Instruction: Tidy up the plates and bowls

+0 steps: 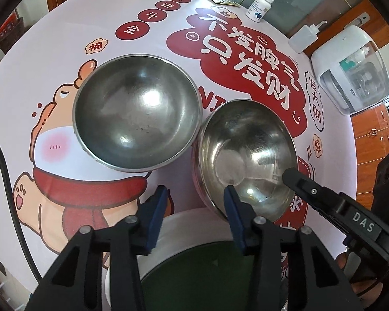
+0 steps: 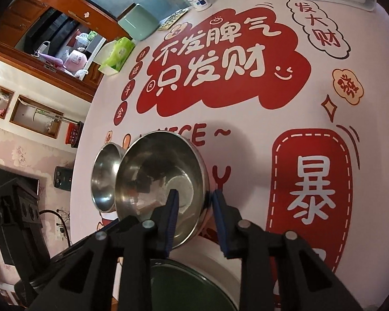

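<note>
Two steel bowls sit on the tabletop (image 1: 168, 59), which is covered by a printed red-and-white cartoon cloth. The left gripper (image 1: 195, 220) points steeply down with its jaws partly open and nothing between the blue pads; under them lies the rim of a white plate with a dark green centre (image 1: 194, 280). Ahead of these jaws and a little to the left sits the larger steel bowl (image 1: 137, 114). The smaller steel bowl (image 1: 246, 155) lies just ahead and to the right, its near rim beside the right-hand pad.

The right gripper (image 2: 194, 220) straddles the smaller bowl's (image 2: 160, 184) rim: one pad is inside the bowl, the other outside against the wall. The jaws are narrowly apart, and whether the pads actually press on the rim I cannot tell. The larger bowl (image 2: 105, 176) stands just beyond, to the left of these jaws.
</note>
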Available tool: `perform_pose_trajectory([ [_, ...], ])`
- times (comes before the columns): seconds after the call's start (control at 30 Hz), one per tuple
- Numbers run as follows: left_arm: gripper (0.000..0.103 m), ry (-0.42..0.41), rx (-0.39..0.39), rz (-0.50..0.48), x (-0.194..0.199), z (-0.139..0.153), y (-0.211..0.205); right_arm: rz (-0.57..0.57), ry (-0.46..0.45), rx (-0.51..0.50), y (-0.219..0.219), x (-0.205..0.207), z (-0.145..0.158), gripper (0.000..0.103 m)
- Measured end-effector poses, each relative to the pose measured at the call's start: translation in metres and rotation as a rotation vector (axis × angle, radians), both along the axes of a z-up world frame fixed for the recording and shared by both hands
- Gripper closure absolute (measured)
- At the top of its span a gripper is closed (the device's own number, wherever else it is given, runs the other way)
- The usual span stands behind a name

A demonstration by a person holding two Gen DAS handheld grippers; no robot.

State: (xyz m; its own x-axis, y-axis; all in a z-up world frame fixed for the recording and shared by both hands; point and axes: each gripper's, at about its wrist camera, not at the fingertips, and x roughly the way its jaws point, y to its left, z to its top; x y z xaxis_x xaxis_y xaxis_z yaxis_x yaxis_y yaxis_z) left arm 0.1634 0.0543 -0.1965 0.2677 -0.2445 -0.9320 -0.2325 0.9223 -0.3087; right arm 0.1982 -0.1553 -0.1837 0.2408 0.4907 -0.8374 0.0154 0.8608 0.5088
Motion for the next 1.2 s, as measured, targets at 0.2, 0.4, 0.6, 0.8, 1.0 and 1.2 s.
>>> perform_pose_trajectory([
  [0.2,0.077,-0.005,-0.002,-0.003,0.007,-0.001,-0.002,0.0,0.016,-0.006,-0.002,0.004,-0.008,0.088],
  [0.4,0.087,-0.01,0.002,-0.028,0.01,0.0,-0.006,0.004,0.015,0.005,-0.004,0.004,-0.01,0.091],
  [0.6,0.088,-0.011,0.006,-0.034,0.01,0.0,-0.006,0.005,0.012,-0.001,-0.003,0.004,-0.009,0.091],
  [0.8,0.089,-0.017,0.009,-0.044,0.01,0.001,-0.006,0.01,-0.013,-0.021,-0.001,0.002,-0.004,0.091],
  [1.0,0.09,-0.041,0.003,-0.071,0.009,0.006,-0.008,-0.006,-0.037,-0.039,-0.005,-0.003,0.007,0.091],
  [1.2,0.09,-0.076,-0.015,-0.128,0.006,0.016,-0.014,-0.059,-0.058,-0.063,-0.014,-0.017,0.02,0.091],
])
